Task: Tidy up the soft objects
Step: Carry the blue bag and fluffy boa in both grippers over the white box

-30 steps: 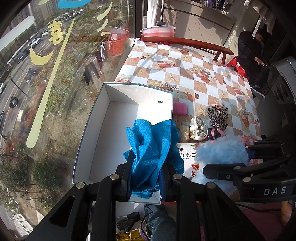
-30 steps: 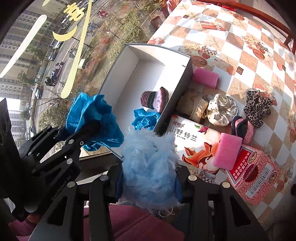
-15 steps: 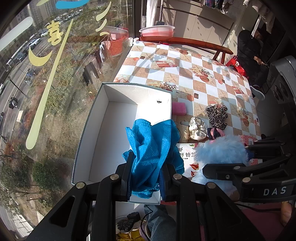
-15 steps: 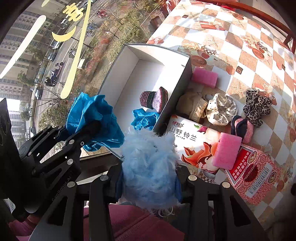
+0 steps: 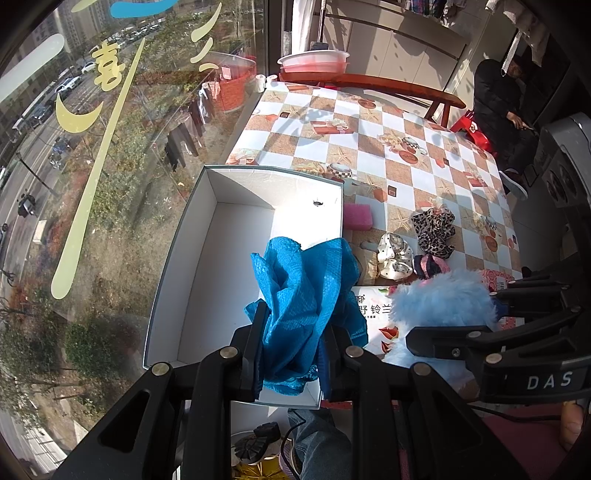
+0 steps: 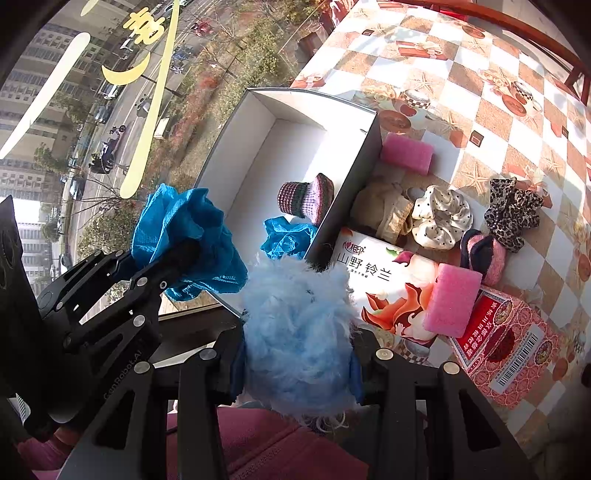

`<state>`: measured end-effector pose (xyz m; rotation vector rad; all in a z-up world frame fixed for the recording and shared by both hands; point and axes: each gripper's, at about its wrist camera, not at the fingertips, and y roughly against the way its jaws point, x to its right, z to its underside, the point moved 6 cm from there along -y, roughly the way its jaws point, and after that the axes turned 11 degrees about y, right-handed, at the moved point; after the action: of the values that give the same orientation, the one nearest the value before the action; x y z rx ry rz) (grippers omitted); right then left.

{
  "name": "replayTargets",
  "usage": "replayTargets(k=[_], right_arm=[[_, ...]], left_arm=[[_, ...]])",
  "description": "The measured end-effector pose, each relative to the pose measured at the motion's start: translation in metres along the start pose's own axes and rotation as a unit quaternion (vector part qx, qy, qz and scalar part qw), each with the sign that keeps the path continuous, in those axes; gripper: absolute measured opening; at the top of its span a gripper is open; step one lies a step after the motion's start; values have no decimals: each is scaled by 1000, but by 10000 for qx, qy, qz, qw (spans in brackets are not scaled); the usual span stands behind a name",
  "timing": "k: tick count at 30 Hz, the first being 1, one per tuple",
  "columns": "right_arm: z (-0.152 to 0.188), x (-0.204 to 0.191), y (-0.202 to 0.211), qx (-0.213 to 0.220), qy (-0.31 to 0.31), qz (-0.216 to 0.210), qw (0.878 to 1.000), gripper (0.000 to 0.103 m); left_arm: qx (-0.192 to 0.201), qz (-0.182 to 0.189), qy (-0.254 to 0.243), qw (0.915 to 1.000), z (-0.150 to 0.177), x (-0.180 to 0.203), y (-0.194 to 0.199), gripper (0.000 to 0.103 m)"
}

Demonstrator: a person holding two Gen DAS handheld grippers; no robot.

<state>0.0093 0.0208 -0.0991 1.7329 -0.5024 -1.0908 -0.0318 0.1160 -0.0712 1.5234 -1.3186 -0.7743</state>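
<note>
Cloth (image 5: 303, 295) above box (image 5: 177, 266) near rim.

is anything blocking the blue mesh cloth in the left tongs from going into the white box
Nothing visible does. The left tongs hold the blue mesh cloth over the near end of the white box, which is open-topped. Inside, a knitted hat and another blue cloth sit by the right wall, with bare floor beside them.

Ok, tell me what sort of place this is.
Probably a high-rise flat's enclosed balcony or sunroom: a big window overlooks streets far below, beside a table with a checked oilcloth and laundry hanging overhead.
</note>
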Motion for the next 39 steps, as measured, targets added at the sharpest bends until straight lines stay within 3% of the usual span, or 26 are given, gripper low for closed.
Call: replayTargets(k=[17,26,39], right_arm=[[0,0,-1,-9,5,-4,10000,43],[-5,1,-2,-18,83,115,9999,43],[-68,-13,-7,143,311,197,9992,43]], left_arm=[[16,-7,36,10000,-2,-2,0,24],[29,-101,615,9981,-12,-37,-4,25],[-158,-290,885,9955,-20,-67,-26,25]])
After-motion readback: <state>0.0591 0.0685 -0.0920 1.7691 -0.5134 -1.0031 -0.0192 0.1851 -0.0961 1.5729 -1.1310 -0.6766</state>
